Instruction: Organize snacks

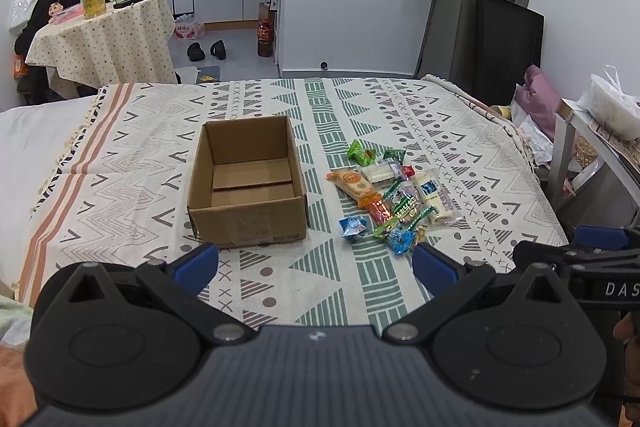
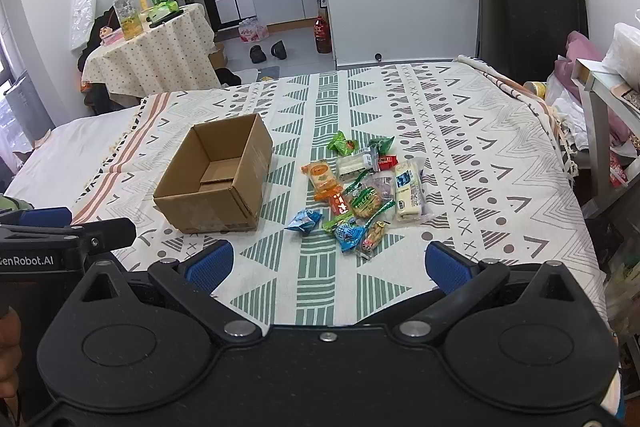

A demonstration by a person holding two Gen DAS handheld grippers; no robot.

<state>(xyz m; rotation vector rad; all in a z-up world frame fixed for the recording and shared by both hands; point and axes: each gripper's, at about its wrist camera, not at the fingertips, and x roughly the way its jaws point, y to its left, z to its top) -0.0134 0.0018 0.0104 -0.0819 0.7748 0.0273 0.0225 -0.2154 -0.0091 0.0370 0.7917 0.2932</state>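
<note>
Both hand-held grippers (image 1: 314, 265) (image 2: 328, 267) spread apart, empty, cardboard box (image 1: 248, 183) mouth-up, snacks (image 1: 394, 195) scattered beside it

Snack wrappers (image 2: 362, 193) overlap; labels too small to read; lower packets partly hidden.

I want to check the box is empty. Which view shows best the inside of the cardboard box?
The left wrist view: the cardboard box faces it squarely, its floor bare. The right wrist view sees it obliquely, its near wall hiding some floor.

"DAS" in white on the right gripper (image 1: 600, 255), "GenRobot.AI" in white on the left gripper (image 2: 48, 231)
</note>
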